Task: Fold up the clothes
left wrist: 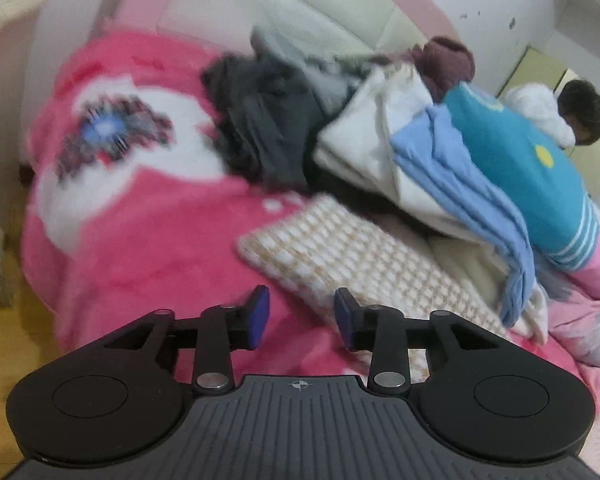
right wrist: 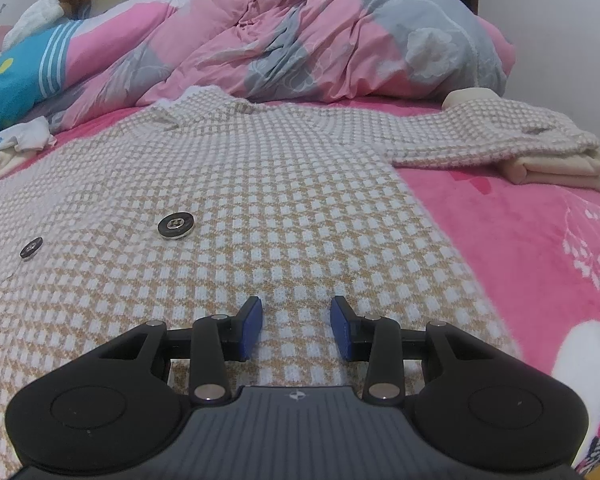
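Left gripper (left wrist: 302, 318) hangs over the blanket (left wrist: 148, 240), jaws apart, nothing between them. Right gripper (right wrist: 296, 330) hovers over the checked coat (right wrist: 260, 184), jaws apart and empty. The coat lies mostly flat on the bed, its sleeve (right wrist: 496, 142) doubled over; judging by that, folding has barely begun. A clothes pile (left wrist: 380, 136) waits nearby, and the duvet (right wrist: 320, 36) crowds the collar

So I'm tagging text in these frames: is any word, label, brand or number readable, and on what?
None can be read.
checked jacket: no label shows.
black buttons: embossed marks, too small to read.
teal pillow: only a yellow dot and stripes.
gripper body: a crosshair mark, no letters.
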`<state>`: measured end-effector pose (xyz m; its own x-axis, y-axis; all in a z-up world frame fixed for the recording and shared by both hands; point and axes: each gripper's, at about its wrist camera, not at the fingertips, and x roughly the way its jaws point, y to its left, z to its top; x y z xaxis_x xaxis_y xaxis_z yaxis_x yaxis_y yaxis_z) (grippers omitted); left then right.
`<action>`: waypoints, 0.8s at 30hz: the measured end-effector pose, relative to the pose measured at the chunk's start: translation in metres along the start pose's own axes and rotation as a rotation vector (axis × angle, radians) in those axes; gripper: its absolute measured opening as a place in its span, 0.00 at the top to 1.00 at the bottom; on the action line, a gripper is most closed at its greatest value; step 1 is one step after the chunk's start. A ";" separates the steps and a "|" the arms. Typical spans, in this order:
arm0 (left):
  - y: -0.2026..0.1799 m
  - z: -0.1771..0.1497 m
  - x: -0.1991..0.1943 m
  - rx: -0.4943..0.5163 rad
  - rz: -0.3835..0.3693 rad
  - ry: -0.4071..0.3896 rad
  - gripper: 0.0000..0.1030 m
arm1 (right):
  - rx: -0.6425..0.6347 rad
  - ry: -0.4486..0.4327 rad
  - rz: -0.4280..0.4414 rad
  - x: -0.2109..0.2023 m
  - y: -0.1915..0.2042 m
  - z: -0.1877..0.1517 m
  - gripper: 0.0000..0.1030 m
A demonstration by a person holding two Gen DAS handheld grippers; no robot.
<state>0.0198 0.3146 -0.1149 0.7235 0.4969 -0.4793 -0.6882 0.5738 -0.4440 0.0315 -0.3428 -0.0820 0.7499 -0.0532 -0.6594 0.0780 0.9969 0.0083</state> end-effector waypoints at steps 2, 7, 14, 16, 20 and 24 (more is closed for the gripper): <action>-0.008 0.006 -0.015 0.060 0.027 -0.078 0.65 | -0.001 0.002 0.000 0.000 0.000 0.000 0.61; -0.082 0.023 -0.007 0.333 -0.133 -0.050 0.42 | 0.001 -0.002 -0.010 0.000 0.002 -0.001 0.61; -0.157 0.026 0.117 0.402 -0.155 0.295 0.48 | -0.001 0.000 -0.023 0.001 0.003 -0.001 0.61; -0.166 0.025 0.148 0.422 -0.171 0.353 0.48 | -0.001 -0.001 -0.025 0.001 0.004 -0.002 0.61; -0.175 0.031 0.186 0.419 -0.206 0.420 0.41 | -0.006 0.002 -0.034 0.002 0.006 -0.001 0.61; -0.182 0.037 0.198 0.434 -0.222 0.433 0.41 | -0.015 -0.001 -0.049 0.003 0.009 -0.002 0.60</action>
<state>0.2901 0.3332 -0.1010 0.6958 0.0810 -0.7136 -0.3752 0.8882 -0.2650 0.0327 -0.3343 -0.0857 0.7460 -0.1020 -0.6581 0.1048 0.9939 -0.0352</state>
